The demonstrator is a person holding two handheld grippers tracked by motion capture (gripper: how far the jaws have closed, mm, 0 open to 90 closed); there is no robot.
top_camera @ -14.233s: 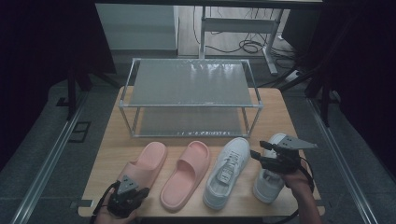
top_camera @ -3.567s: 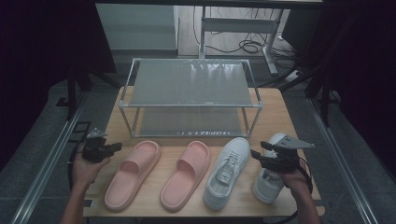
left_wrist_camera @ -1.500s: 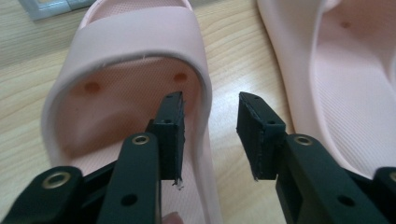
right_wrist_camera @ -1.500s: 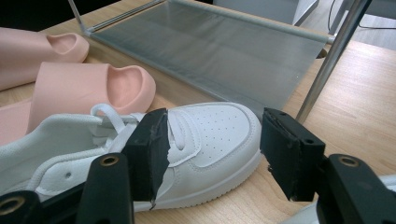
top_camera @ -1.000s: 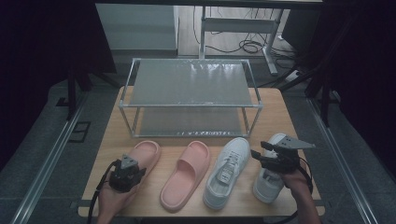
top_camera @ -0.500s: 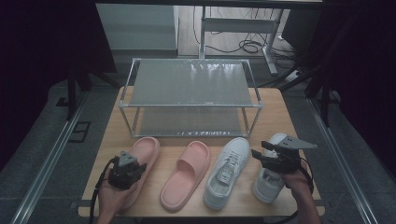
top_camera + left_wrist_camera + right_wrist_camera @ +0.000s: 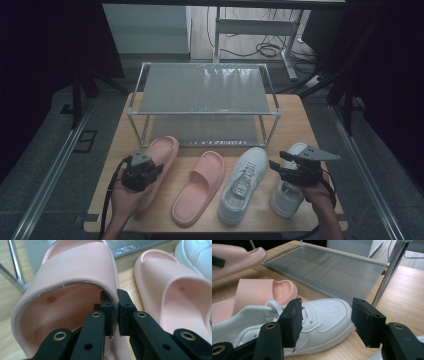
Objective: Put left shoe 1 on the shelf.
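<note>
Two pink slides and two white sneakers lie in a row on the wooden table [image 7: 300, 112]. My left gripper [image 7: 142, 170] [image 7: 115, 312] is shut on the strap edge of the left pink slide [image 7: 160, 155] [image 7: 75, 272], which sits raised at an angle. The second pink slide [image 7: 197, 187] [image 7: 175, 297] lies flat beside it. My right gripper [image 7: 282, 167] [image 7: 325, 320] is open, hovering over the right white sneaker [image 7: 290, 192]. Ahead of its jaws lies the left white sneaker [image 7: 245, 182] [image 7: 322, 317].
A two-tier metal shoe rack [image 7: 205, 90] [image 7: 332, 267] stands at the back of the table, both shelves bare. Its chrome leg [image 7: 387, 272] rises close to the right gripper. Dark curtains and floor cables surround the table.
My left gripper has come in from the table's left side, closed on the left slide's strap, and lifted it slightly forward. The right gripper has stayed put.
</note>
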